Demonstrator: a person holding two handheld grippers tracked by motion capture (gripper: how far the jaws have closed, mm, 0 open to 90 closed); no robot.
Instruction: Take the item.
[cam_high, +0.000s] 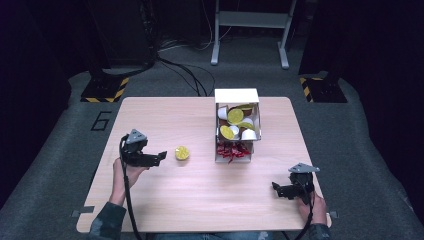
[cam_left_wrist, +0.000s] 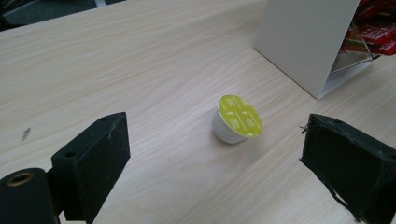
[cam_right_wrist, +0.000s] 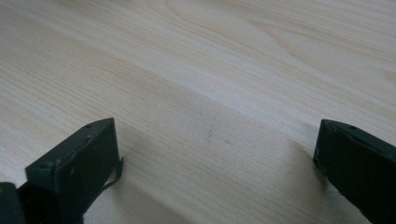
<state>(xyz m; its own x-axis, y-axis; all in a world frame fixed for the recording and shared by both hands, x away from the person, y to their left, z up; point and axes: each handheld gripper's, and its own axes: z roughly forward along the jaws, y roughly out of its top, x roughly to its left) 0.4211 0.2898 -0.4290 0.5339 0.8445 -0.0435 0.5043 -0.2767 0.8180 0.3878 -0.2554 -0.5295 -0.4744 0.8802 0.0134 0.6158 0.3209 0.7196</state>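
A white coffee capsule with a yellow-green lid (cam_high: 182, 153) (cam_left_wrist: 236, 119) lies tipped on the wooden table (cam_high: 200, 200), left of a white box (cam_high: 236, 96). My left gripper (cam_high: 161, 156) (cam_left_wrist: 215, 161) is open just short of the capsule, its jaws wide on either side and not touching it. The box (cam_left_wrist: 303, 42) has an upper shelf with several capsules (cam_high: 236, 122) and a lower shelf with red packets (cam_high: 232, 150) (cam_left_wrist: 373, 32). My right gripper (cam_high: 276, 188) (cam_right_wrist: 215, 163) is open low over bare wood near the table's front right, with nothing between its jaws.
Beyond the table are grey floor, a white metal stand (cam_high: 250, 30), black cables (cam_high: 185, 70) and two yellow-black striped bases (cam_high: 105, 90). The person's forearms come in at the bottom left and bottom right. Bare wood lies between the two grippers.
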